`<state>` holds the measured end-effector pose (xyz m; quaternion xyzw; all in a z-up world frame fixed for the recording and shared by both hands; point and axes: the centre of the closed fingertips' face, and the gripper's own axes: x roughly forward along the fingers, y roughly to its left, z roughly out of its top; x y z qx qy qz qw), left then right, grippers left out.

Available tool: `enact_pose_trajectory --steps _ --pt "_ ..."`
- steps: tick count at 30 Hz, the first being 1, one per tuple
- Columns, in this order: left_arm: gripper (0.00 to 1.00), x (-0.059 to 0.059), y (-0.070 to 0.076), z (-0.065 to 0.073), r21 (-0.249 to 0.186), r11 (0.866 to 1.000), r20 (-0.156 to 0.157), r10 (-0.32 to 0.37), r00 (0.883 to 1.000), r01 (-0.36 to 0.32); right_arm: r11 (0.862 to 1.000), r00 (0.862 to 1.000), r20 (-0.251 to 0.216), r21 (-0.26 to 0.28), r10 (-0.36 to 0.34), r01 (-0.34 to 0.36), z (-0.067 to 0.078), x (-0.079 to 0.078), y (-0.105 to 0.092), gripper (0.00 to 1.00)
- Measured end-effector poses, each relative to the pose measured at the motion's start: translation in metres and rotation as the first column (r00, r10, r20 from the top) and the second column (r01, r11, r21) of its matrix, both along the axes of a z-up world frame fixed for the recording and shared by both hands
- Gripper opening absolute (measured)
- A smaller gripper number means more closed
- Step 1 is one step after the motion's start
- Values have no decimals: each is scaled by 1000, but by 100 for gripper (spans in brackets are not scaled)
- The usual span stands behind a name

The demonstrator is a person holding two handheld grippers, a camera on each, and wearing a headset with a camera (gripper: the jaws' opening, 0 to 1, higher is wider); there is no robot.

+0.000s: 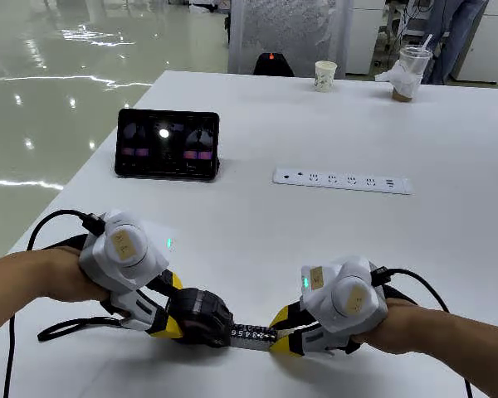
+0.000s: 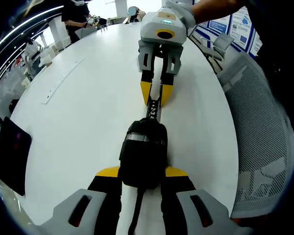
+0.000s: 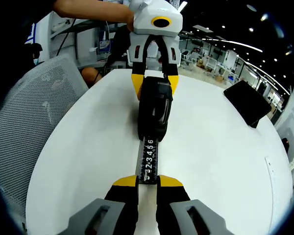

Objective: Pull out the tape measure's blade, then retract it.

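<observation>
Black tape measure (image 1: 201, 317) sits on the white table (image 1: 315, 232), clamped in the left gripper (image 1: 171, 304); the right gripper (image 1: 280, 332) pinches the blade (image 1: 253, 334) at its tip — only a short length out. Pull-out looks barely started; next, draw the right gripper steadily away.

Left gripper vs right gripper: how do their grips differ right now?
Left gripper is clamped on the black tape measure case; right gripper pinches the blade near its tip. Left gripper's jaws stand wide around the case; right gripper's jaws are nearly together on the thin blade. Shared: yellow jaw tips, white bodies, both low over the table, facing each other.
</observation>
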<state>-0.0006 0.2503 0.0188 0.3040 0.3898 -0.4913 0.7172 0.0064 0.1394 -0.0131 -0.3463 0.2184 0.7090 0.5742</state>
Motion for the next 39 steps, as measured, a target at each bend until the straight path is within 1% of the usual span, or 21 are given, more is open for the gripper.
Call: enact_pose_trajectory --steps 8,31,39 --pt "24 1 1 0 0 1000 1 8 1000 -8 1000 1000 8 1 6 -6 0 2 -8 10" --pt "25 1 0 0 -5 1000 -5 22 1000 -22 1000 1000 10 0 -2 2 0 9 -44 10" --pt "25 -2 -2 3 -5 1000 -6 25 1000 -25 1000 1000 11 -11 -4 4 1 11 -59 10"
